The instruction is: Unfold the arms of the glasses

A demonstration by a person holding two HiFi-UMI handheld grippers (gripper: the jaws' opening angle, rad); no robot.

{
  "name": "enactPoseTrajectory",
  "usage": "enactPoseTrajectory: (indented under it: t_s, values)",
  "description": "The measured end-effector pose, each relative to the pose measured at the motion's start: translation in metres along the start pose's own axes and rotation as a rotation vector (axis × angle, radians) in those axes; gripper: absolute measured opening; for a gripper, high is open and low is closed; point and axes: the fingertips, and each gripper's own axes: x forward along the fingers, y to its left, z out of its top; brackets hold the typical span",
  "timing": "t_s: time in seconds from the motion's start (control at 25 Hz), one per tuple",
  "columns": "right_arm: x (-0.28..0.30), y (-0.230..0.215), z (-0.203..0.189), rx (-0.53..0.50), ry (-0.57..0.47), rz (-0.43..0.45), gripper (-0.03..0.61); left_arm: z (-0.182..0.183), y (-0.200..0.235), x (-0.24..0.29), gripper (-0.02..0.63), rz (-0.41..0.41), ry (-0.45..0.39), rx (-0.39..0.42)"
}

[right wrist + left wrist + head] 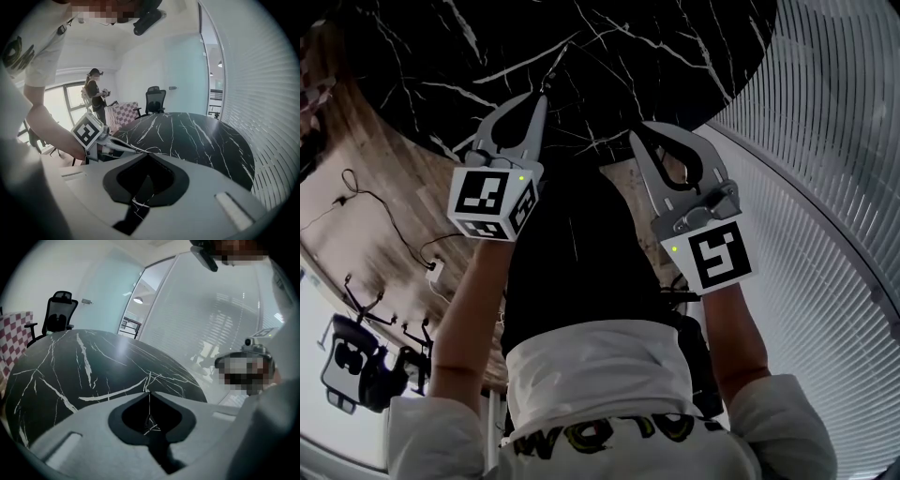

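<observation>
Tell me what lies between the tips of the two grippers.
Only bare black marble table lies between left gripper and right gripper, shown in the head view.

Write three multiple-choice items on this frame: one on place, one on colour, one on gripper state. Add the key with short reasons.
1. Where does the office chair stand relative to the table?
A) on top of it
B) past its far edge
C) tucked under its near edge

2. What colour is the table top?
A) plain white
B) light wood
C) black with white veins

3. What state are the left gripper and right gripper in?
A) both shut and empty
B) both wide open
C) left shut on a cup

Key:
1 B: in the right gripper view the chair stands on the floor beyond the far rim.
2 C: every view shows a dark top with white veins.
3 A: in each gripper view the tips meet with nothing between them.
</observation>
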Motion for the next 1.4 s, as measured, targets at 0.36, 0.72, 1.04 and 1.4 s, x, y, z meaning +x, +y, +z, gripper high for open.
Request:
enactPoseTrajectory:
  t_s: [0.36,0.72,1.04,1.4]
  values:
    - [-0.017,-0.008,0.036,-0.045,-0.084,-0.040,0.002,0.029,-0.002,-0.023,0.061,0.041,-0.032,0.085]
    - [-0.067,-0.003,0.121,-0.114,-0.176,-0.092,0.003,0.106,-0.041,-0.091,0.057,0.015,-0.116,0.116]
    - [-0.117,0.015,0.199,-0.096,-0.306,-0.129,0.002,0.195,-0.094,-0.160,0.002,-0.054,-0.282,0.146]
    - [-0.164,0.050,0.250,-0.057,-0.387,-0.152,0.002,0.248,-0.144,-0.222,0.002,-0.099,-0.354,0.168]
